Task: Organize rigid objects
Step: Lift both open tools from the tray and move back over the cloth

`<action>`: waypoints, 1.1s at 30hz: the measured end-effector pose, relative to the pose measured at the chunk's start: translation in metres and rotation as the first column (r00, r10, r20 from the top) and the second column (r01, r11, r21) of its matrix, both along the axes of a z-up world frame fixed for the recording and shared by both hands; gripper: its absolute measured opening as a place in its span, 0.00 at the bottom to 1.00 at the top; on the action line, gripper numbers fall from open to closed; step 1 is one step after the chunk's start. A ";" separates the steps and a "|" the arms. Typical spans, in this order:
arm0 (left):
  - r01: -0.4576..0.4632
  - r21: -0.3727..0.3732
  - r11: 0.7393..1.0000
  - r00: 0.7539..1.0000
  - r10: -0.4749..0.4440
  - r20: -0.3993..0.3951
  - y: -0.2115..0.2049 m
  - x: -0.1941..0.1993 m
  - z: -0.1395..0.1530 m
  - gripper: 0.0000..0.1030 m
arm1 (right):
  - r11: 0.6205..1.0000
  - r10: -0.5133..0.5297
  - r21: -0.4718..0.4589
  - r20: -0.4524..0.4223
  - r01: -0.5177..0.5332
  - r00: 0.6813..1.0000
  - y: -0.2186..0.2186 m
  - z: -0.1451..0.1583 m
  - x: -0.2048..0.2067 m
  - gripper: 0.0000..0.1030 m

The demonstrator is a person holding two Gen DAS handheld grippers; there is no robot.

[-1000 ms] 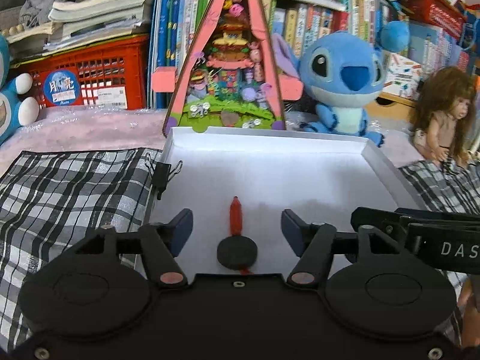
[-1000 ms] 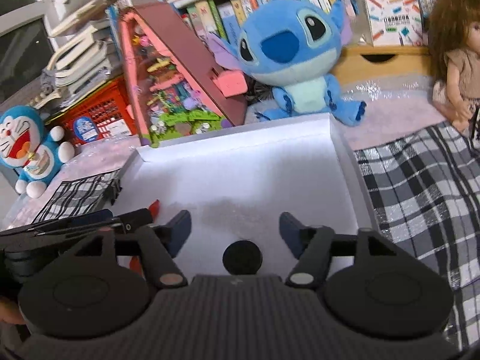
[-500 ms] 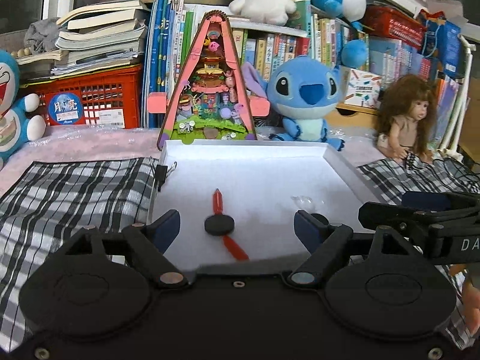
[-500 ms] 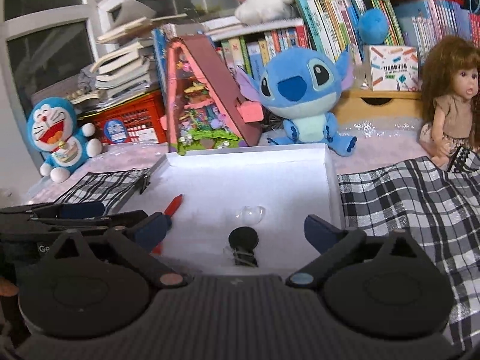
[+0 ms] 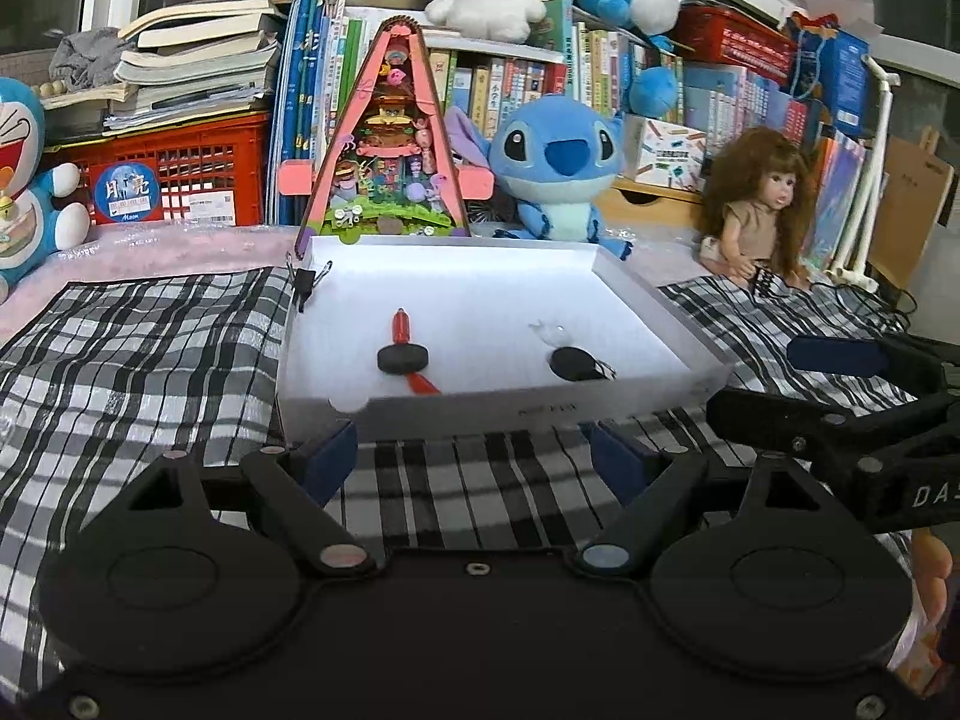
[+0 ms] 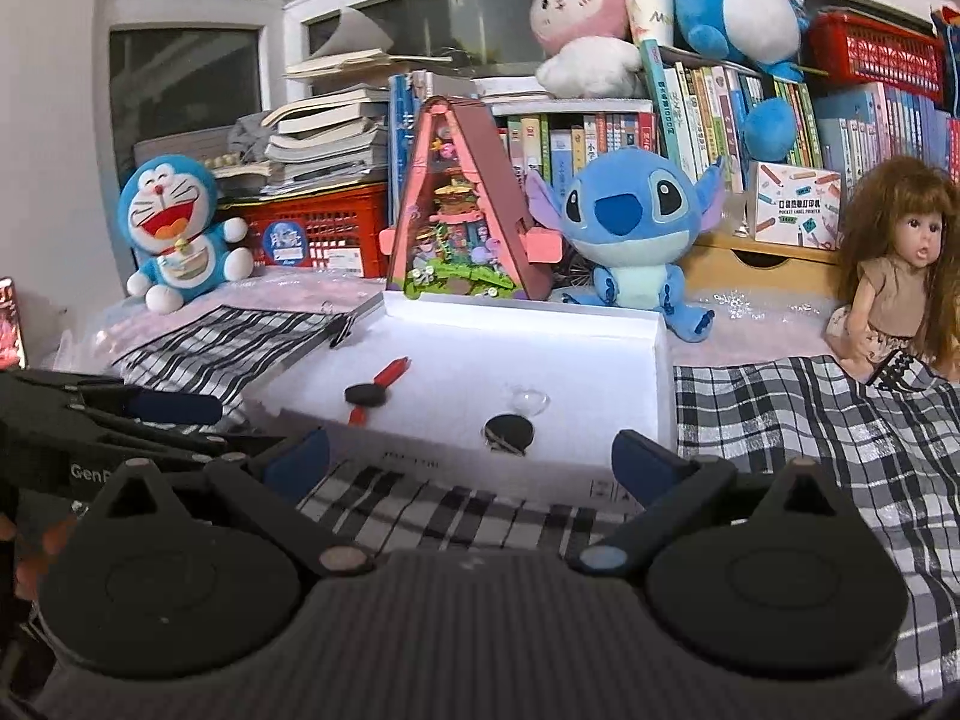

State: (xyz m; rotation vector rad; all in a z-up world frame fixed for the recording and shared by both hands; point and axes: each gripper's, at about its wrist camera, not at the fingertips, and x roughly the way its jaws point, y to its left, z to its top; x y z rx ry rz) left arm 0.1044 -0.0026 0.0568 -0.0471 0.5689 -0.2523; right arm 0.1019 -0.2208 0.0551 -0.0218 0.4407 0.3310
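A white shallow box [image 5: 630,402] [image 6: 660,360] lies on the checked cloth. Inside it are a red stick with a black disc [image 5: 403,357] [image 6: 367,394] on the left, a second black disc with a clip [image 5: 573,363] [image 6: 509,433] on the right, and a small clear piece [image 5: 549,333] [image 6: 528,402] behind that disc. My left gripper [image 5: 474,459] is open and empty, just in front of the box's near wall. My right gripper [image 6: 471,462] is open and empty, also in front of the near wall. Each gripper shows at the edge of the other's view.
A black binder clip [image 5: 306,285] is on the box's back left corner. Behind the box stand a pink triangular toy house [image 5: 387,144], a blue Stitch plush [image 5: 558,168], a doll [image 5: 759,204], a Doraemon plush [image 6: 174,228], a red crate [image 5: 174,174] and bookshelves.
Both grippers have pulled back out of the box and opened wider. The red stick with its disc and the second disc with clip now lie free in the box.
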 end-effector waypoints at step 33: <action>0.048 0.068 0.997 0.996 -0.053 0.071 -0.015 -0.084 -0.041 0.83 | 0.997 0.004 -0.073 0.084 0.002 0.996 -0.012 -0.038 -0.086 1.00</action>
